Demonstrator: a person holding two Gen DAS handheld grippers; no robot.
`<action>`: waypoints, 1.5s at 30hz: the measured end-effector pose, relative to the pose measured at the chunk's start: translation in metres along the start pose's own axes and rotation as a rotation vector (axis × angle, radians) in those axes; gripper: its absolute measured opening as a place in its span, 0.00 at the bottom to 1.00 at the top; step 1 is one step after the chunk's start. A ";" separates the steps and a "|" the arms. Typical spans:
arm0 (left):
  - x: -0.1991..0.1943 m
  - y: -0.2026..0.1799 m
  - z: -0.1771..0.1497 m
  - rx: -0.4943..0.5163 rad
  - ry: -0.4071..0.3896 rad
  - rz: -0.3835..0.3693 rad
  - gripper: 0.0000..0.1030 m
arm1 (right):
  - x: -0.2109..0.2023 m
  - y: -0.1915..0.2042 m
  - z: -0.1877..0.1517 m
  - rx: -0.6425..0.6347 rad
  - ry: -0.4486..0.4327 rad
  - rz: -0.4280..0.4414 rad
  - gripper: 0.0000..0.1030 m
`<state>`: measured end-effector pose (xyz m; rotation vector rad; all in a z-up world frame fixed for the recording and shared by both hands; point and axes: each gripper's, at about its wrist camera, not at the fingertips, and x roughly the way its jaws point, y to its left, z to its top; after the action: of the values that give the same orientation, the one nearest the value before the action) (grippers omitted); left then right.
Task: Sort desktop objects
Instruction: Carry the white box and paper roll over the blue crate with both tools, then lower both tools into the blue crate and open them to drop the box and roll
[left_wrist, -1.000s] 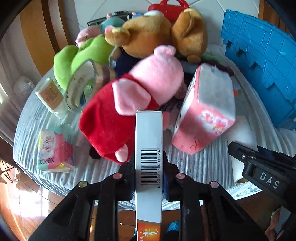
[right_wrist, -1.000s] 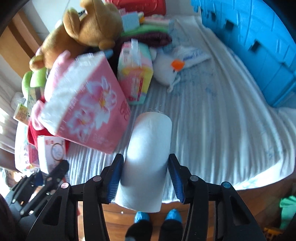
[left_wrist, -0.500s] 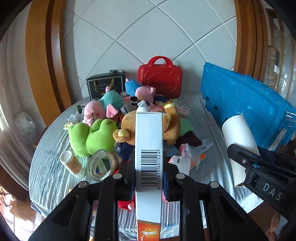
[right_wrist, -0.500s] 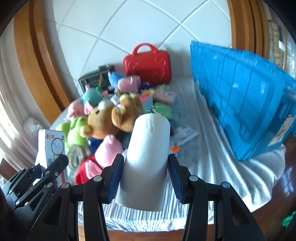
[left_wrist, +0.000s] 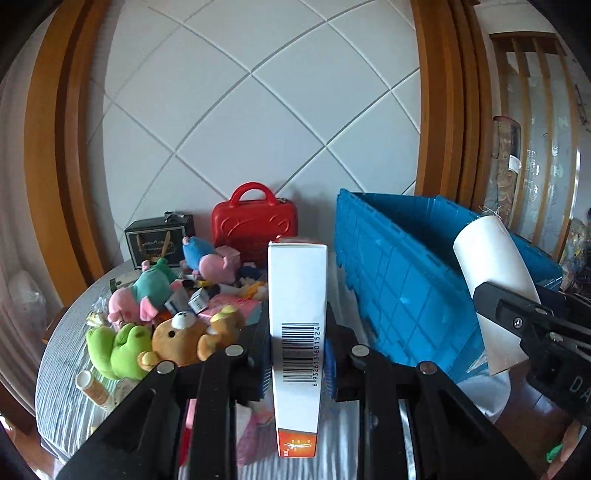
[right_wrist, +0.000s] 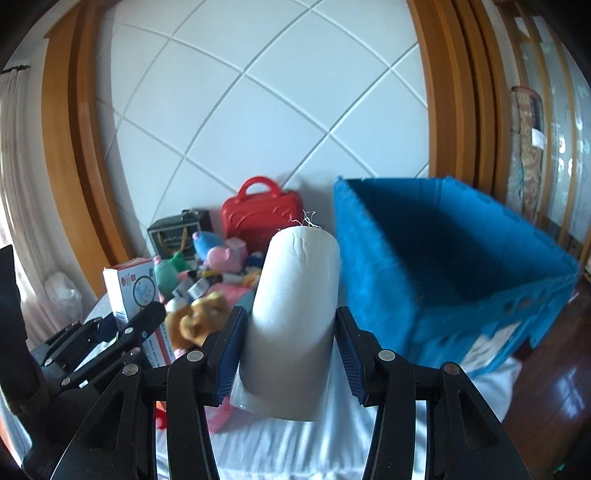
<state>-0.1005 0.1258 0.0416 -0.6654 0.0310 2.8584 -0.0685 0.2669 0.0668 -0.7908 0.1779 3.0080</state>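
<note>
My left gripper is shut on a tall white box with a barcode and an orange end, held upright above the table. My right gripper is shut on a white paper roll, also lifted. In the left wrist view the roll and the right gripper stand at the right, in front of the blue crate. In the right wrist view the box and the left gripper show at the left. The crate stands open to the right of the roll, its inside dark.
Plush toys crowd the cloth-covered table: a green frog, a brown bear, pink and teal animals. A red case and a dark box stand at the wall. A small bottle lies near the left edge.
Both grippers have risen high above the table with the box and the roll still held. The views have tilted up from the tabletop toward the wall, and the crate's open top has come into sight.
</note>
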 end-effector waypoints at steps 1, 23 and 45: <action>0.002 -0.016 0.007 0.003 -0.009 -0.004 0.21 | -0.004 -0.015 0.006 -0.003 -0.009 -0.003 0.46; 0.158 -0.248 0.148 0.095 0.140 -0.197 0.21 | 0.078 -0.275 0.114 0.112 0.088 -0.151 0.46; 0.426 -0.321 0.098 -0.005 0.810 -0.053 0.21 | 0.338 -0.368 0.110 -0.146 0.719 -0.259 0.46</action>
<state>-0.4509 0.5294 -0.0489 -1.7275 0.1237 2.3400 -0.3965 0.6439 -0.0421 -1.7232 -0.1281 2.3901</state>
